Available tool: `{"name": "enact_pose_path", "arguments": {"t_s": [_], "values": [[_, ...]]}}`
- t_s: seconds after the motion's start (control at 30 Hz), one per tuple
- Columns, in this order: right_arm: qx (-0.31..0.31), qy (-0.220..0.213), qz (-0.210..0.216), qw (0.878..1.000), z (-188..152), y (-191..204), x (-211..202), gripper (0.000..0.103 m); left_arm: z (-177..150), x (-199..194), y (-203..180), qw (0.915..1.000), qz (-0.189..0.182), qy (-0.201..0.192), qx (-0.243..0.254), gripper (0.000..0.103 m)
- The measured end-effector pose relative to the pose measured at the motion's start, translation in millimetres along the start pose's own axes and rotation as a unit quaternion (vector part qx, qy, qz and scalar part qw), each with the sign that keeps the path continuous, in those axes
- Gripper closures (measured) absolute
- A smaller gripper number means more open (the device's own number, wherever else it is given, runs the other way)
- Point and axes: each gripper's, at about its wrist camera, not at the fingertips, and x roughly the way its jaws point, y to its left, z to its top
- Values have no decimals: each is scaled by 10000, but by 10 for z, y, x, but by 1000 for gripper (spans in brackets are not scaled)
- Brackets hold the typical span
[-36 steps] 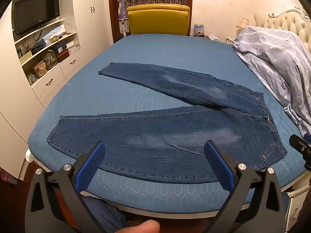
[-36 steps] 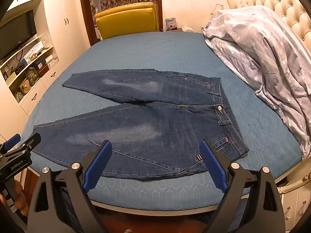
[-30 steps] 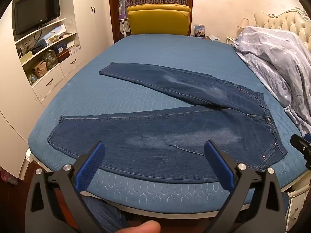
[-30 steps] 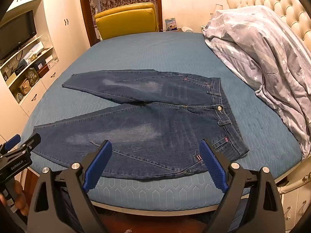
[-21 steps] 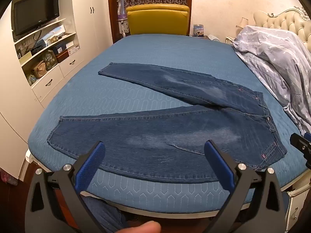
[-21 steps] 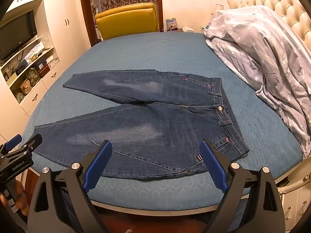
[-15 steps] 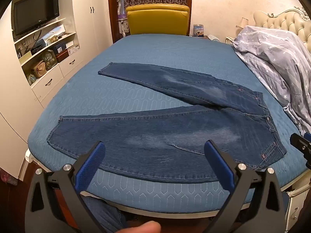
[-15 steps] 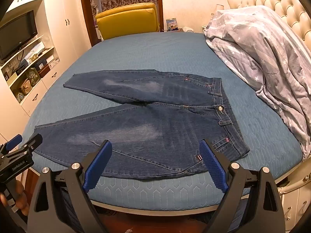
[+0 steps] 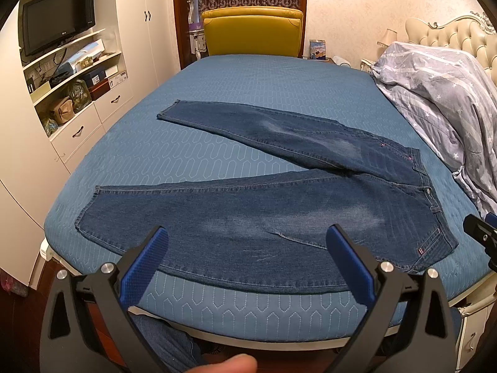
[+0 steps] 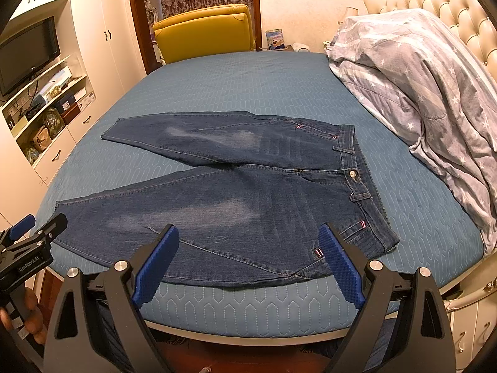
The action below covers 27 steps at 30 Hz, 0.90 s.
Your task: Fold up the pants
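Pants [image 9: 264, 217] lie flat, legs splayed, on the bed [image 9: 248, 87]; left gripper [image 9: 248, 245] and right gripper [image 10: 248, 242] hover wide open, empty: best pinch near hem and waistband corner together.

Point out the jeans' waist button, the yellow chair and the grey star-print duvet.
waist button [image 10: 353, 173], right wrist view, on the metal button face.
yellow chair [image 9: 252, 31], left wrist view, middle of its backrest.
grey star-print duvet [image 10: 413, 71], right wrist view, middle of the heap.

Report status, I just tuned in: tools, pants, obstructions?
Both tools open, left, right, empty. Jeans flat on bed, legs splayed, unfolded. Duvet clear of them.
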Motion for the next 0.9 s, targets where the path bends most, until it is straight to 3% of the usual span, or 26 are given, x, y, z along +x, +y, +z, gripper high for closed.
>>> {"name": "enact_pose_path", "arguments": {"t_s": [0.9], "values": [[-4, 2, 14, 10000, -9, -3, 19, 15, 16, 0, 4, 10000, -2, 25, -30, 1]]}}
